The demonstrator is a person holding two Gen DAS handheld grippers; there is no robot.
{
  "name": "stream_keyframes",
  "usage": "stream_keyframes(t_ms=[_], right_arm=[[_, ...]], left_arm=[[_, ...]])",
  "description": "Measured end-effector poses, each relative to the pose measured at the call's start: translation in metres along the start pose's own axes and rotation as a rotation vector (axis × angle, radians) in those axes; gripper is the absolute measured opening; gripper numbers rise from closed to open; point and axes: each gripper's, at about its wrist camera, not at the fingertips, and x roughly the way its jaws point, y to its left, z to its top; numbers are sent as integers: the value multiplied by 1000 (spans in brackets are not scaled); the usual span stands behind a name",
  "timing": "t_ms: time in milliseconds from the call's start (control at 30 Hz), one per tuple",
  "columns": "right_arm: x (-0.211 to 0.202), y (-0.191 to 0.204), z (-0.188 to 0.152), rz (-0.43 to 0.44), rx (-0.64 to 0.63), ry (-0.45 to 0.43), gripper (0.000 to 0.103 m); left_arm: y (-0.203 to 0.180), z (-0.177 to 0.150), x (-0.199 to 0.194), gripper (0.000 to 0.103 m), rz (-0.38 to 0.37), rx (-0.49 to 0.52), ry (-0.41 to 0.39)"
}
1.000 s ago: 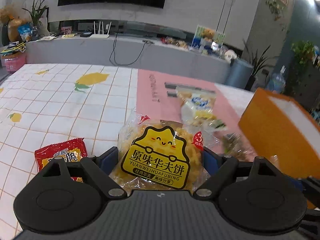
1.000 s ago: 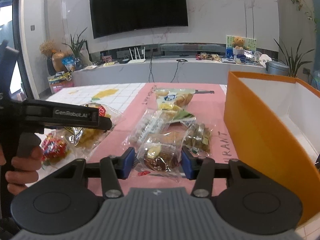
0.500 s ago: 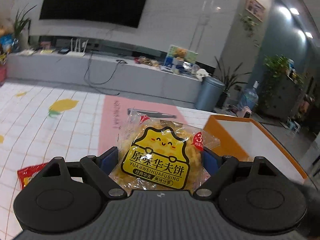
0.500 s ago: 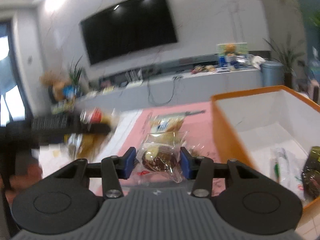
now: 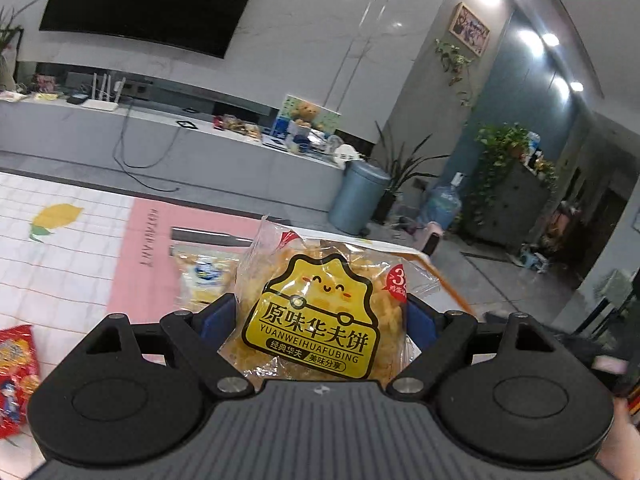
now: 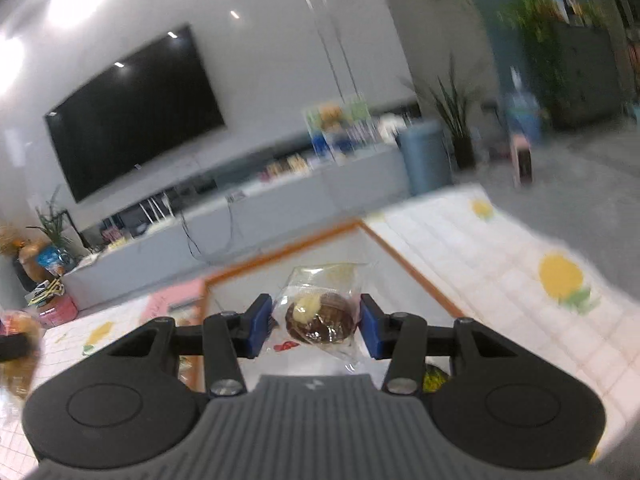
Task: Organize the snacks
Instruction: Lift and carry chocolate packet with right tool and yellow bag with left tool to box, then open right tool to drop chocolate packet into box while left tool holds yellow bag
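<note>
We find the left gripper (image 5: 320, 320) closed partway on a waffle snack bag (image 5: 320, 312), the blue pads (image 5: 218, 318) pressing its two sides so that the bag stands upright between the fingers, label facing the camera. We judge this side grip suits a soft, puffy packet: it keeps the contents from being crushed from above and leaves the lower end free for setting down. Beyond the fingertips lies a second yellow packet (image 5: 200, 276) on the pink mat (image 5: 132, 264); to the left of the left finger, a red snack packet (image 5: 16, 376) lies on the tablecloth (image 5: 60, 248).

The right gripper (image 6: 316, 324) stands about half open and holds a clear-wrapped chocolate pastry (image 6: 320, 316) between its pads. Ahead of and below these fingers sits the orange box (image 6: 408, 268), its white interior directly beneath the pastry. We judge the pastry is held there for release into the box.

Limitations: the right wrist view is heavily blurred, so the pad contact on the wrapper cannot be confirmed closely. A dark and yellow item (image 6: 434, 378) under the right finger is mostly covered and cannot be identified. In the left wrist view only a thin orange edge shows behind the waffle bag, and a hand (image 5: 620, 436) is cut off at the lower right corner.
</note>
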Motion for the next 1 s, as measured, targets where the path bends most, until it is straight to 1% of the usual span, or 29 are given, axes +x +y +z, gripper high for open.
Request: stream_keyframes(t_ms=[133,200,267,367,433,467,500,533,600,700,800,933,1000], right_arm=[[21,5,-6,43,1,128,45],[34,7,-10,46,-2,188,45],[43,11,-14,43,-9,224,45],[51,14,-13,73,8,253,46],[55,14,-13,89,36,273,49],[59,15,-12,89,57,282,55],[60,13,-12,92,79,289,65],[58,13,-12,98,102,288,66],[48,10,-9,111,133,266,66],[33,5,2,97,129,201,66],[15,-9,8,85,150,151,67],[3,-28,12,91,213,111,67],[0,-32,14,96,206,96,67]], left_arm=[[-15,-2,6,100,-21,17,2],[-22,-3,11,100,-34,14,11],[-28,-5,15,100,-33,19,16],[-35,-9,19,100,-40,17,28],[-37,-11,22,100,-43,17,40],[-39,-11,24,100,-43,19,45],[-41,-12,24,100,-42,23,49],[-43,-13,26,100,-41,26,55],[-48,-15,28,100,-39,31,64],[-57,-16,34,100,-36,40,81],[-68,-17,43,100,-32,48,102],[-88,-17,63,100,-23,68,120],[-92,-15,74,100,-7,46,121]])
